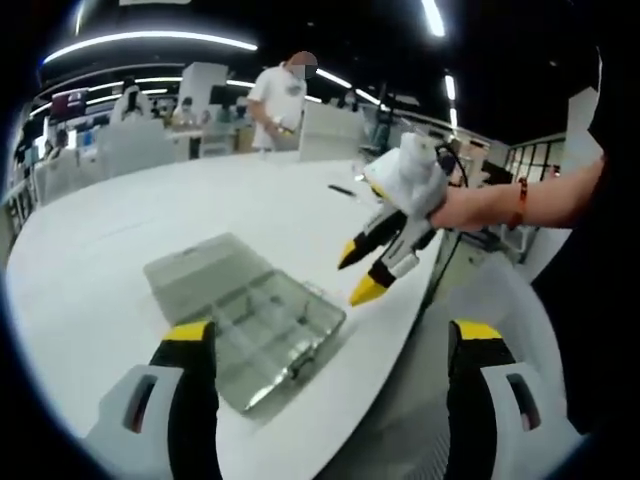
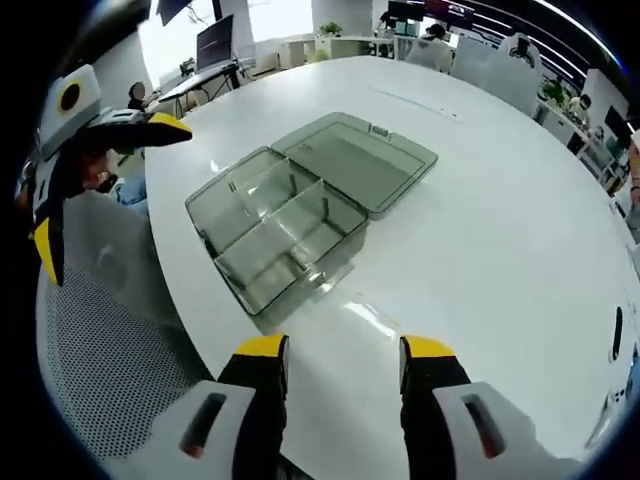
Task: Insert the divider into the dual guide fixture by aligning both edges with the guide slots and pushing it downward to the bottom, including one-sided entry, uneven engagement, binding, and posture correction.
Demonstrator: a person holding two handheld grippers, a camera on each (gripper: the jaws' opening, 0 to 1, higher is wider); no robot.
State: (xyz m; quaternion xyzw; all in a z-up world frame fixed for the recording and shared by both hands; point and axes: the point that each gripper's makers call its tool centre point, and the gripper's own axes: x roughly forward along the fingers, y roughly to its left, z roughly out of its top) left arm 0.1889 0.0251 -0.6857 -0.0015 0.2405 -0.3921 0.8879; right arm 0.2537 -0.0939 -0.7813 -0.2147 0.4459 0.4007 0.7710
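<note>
Clear compartment box [image 2: 300, 205] lies lid-open on white table [image 2: 500, 240]; both grippers' fingers apart, empty.

A white table [image 2: 480, 230] carries an open clear box [image 2: 300, 205] just ahead of the right gripper's fingertips [image 2: 262, 348].

The left gripper [image 1: 335, 340] is held with jaws wide apart; the right gripper [image 2: 343, 355] is likewise held parted, empty.

Smoky grey translucent plastic compartment box [image 2: 300, 205]; glossy white round table [image 2: 500, 250]; yellow-tipped black-and-white right gripper [image 1: 362, 272]; orange wristband [image 1: 519, 202].
</note>
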